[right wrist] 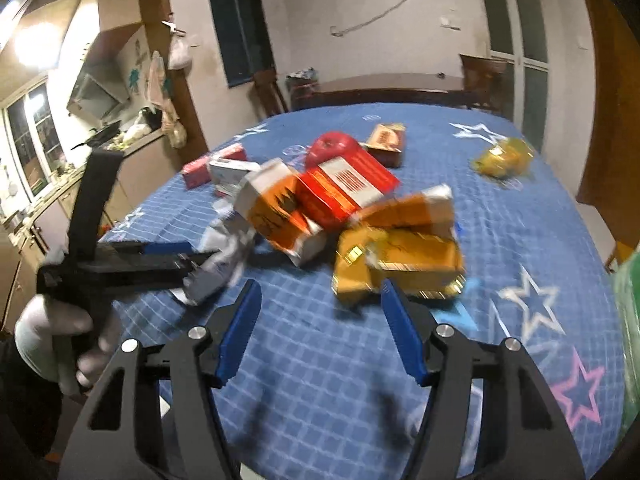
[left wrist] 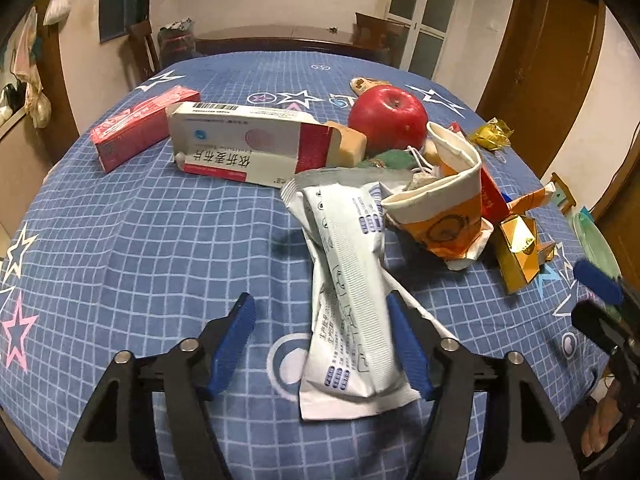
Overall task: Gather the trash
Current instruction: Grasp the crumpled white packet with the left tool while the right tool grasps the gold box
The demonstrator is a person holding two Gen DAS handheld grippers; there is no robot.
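Observation:
My left gripper (left wrist: 320,312) is open, and a white foil packet (left wrist: 352,292) lies on the table between its fingers, close against the right finger (left wrist: 404,336). Beyond it lie a crushed orange-and-white paper cup (left wrist: 440,204), a gold carton (left wrist: 518,252) and a white medicine box (left wrist: 248,144). My right gripper (right wrist: 318,300) is open and empty, just short of the gold carton (right wrist: 396,260) and an orange torn carton (right wrist: 276,204). The left gripper (right wrist: 160,258) shows at the left in the right wrist view, over the packet (right wrist: 220,264).
A red apple (left wrist: 388,116), a pink box (left wrist: 140,126) and a yellow wrapper (left wrist: 492,132) lie on the blue checked tablecloth (left wrist: 140,240). A red box (right wrist: 344,184) sits in the pile. A green bag (right wrist: 628,320) is at the right edge. Chairs stand behind the table.

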